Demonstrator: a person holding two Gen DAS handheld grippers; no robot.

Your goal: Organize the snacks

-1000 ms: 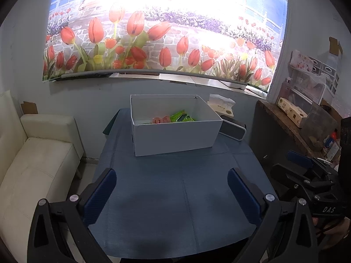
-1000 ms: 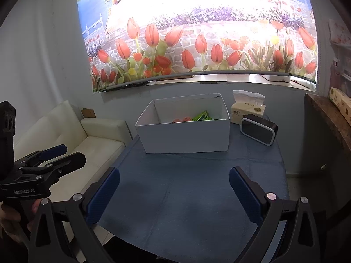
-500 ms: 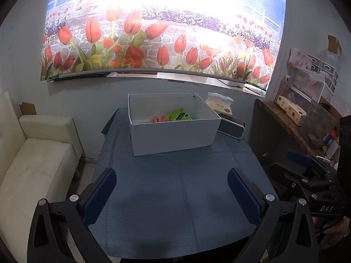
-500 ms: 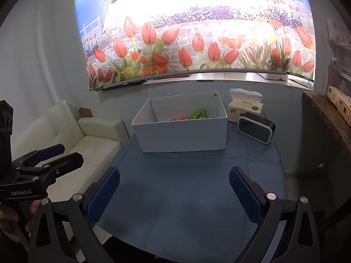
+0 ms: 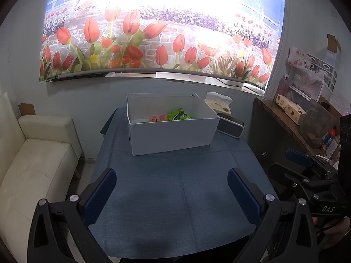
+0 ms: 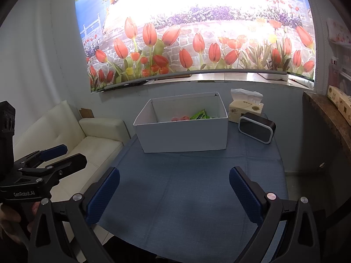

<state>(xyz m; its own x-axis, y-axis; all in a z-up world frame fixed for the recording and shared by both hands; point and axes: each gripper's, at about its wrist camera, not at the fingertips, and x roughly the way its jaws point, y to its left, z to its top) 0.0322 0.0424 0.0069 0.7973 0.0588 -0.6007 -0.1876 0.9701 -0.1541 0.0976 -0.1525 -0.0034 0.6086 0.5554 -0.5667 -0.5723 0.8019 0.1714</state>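
Both grippers are hovering over the near edge of a table (image 5: 175, 197) draped in a dark blue cloth, and neither is holding anything. The left gripper (image 5: 171, 194) is standing with its blue-padded fingers spread wide, nothing but bare cloth showing between them. The right gripper (image 6: 174, 194) is sitting just as wide open, also empty above the cloth. In the left wrist view the right gripper is showing at the right edge, beyond the table; in the right wrist view the left gripper is showing at the left edge, in front of a cream sofa (image 6: 87, 144), gripped by a hand (image 6: 13, 223) low in the corner.

The snacks are lying inside a white box (image 5: 173, 135) that is resting on the far half of the table, well apart from both grippers. A green packet (image 5: 178, 115) is leaning toward the box's right side, and a pink packet (image 5: 158, 118) is lying just to its left — the two look to be touching. The box's near wall is hiding whatever else may be inside.

Just right of the box a black speaker (image 6: 256, 130) is sitting on the cloth, and a tissue box (image 6: 245, 107) is standing behind it at the far right corner. A tulip mural (image 5: 153, 32) is covering the wall beyond — very bright across its top.
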